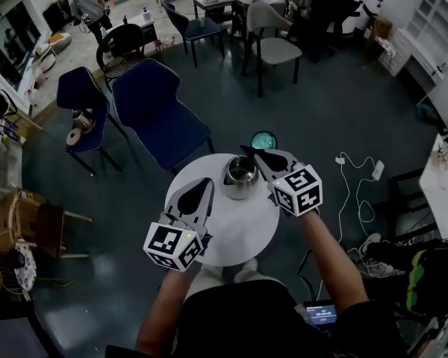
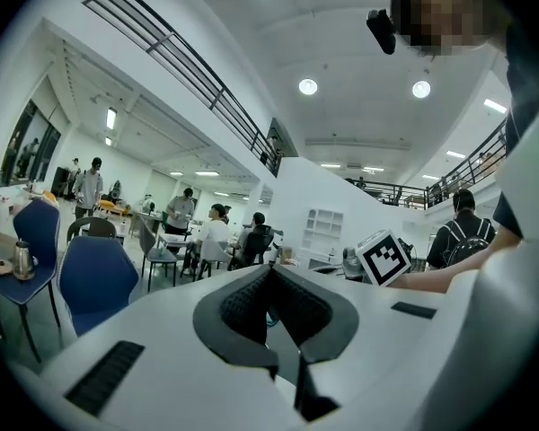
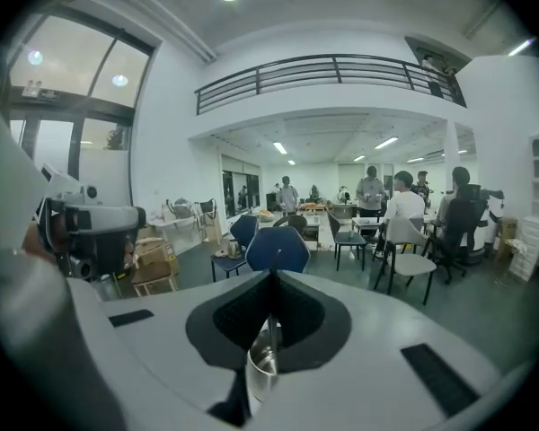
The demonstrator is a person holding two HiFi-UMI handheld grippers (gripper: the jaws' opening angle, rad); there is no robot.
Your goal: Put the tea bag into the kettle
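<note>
Found the left gripper (image 1: 203, 186) low over the near left part of the round white table (image 1: 239, 233), jaws pressed together on nothing. Confirmed as much in the left gripper view (image 2: 269, 274): pads met along one seam, with only the room beyond. Placed it apart from the kettle (image 1: 241, 171), pointing up and to the right toward it.

Saw the kettle at the far edge of the table, upright, lidless, its steel mouth open straight up. Took its long axis as vertical, so judged that anything meant for it would have to go in from above.

Found the right gripper (image 1: 252, 154) just right of the kettle, tips above and just beyond the rim. Read its jaws as closed too (image 3: 271, 281), with the kettle's shiny wall (image 3: 260, 366) directly beneath them. Noticed a thin pale line along that seam but could not name it. Could not make out the tea bag in any view, between either pair of jaws or on the table.

Judged the right gripper much the nearer to the kettle's mouth, needing only a short move leftward.

Spotted a round teal disc (image 1: 263, 140) past the table's far edge, behind the right gripper's tips.
</note>
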